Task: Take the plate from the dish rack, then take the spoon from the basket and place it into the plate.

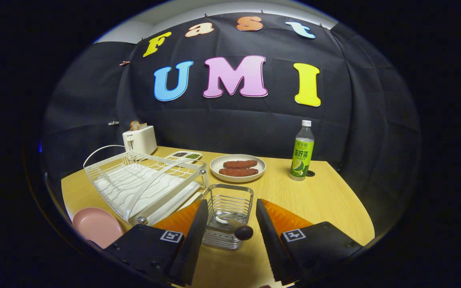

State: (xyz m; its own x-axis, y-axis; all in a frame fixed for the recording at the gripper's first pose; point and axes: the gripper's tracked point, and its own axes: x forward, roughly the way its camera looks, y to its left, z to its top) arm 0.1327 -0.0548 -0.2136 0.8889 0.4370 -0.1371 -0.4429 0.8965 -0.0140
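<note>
— Spoon [236,228]?
— In the wire basket [228,216], between the gripper [230,228] fingers, which stand apart, gripping nothing.
— Plate [96,226]?
— Pink, on the counter [314,200] beside the dish rack [142,186].

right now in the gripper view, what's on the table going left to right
pink plate → dish rack → basket with the spoon, between the open hand-held gripper fingers → green bottle

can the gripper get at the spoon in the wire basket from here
Probably yes: the gripper has its jaws open, flanking the small wire basket, and the dark-handled metal spoon sticks out between them, with nothing in front.
</note>
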